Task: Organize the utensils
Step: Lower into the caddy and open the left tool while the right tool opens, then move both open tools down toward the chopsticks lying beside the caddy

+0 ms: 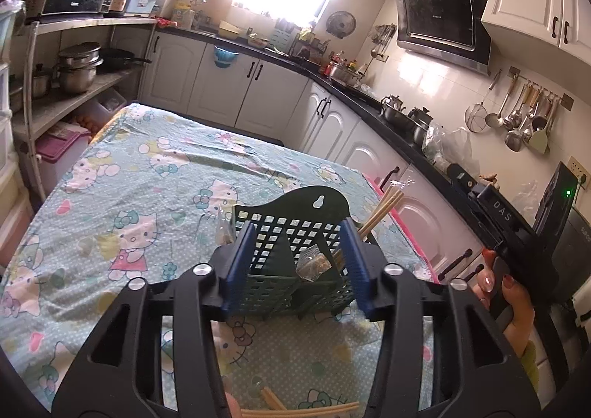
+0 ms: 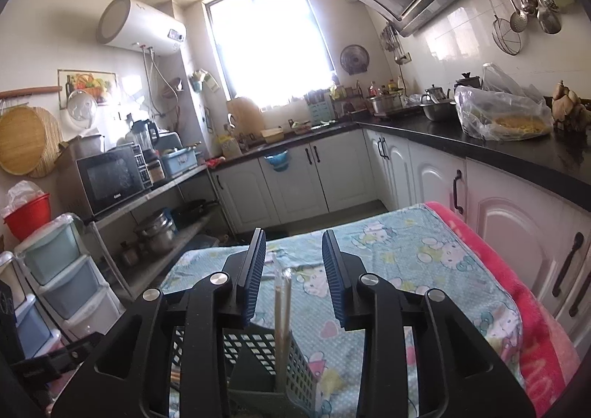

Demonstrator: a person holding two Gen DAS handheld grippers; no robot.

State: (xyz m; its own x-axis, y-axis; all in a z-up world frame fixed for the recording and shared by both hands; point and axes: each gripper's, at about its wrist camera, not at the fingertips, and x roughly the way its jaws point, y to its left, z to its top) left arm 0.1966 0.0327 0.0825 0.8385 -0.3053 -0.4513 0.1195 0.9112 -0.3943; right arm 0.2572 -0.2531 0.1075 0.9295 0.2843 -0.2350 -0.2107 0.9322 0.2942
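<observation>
Chopsticks upright in basket, long axis vertical, directly between parted pads of right gripper, untouched; left gripper likewise parted.

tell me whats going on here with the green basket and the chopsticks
A person is sorting utensils on a table with a cartoon-cat cloth, a handheld gripper in each hand. The left gripper is open with its fingers either side of the green utensil basket. The right gripper is also open, above a wrapped pair of chopsticks standing in the basket, not pinching them. More chopsticks lie on the cloth near the left gripper.
</observation>
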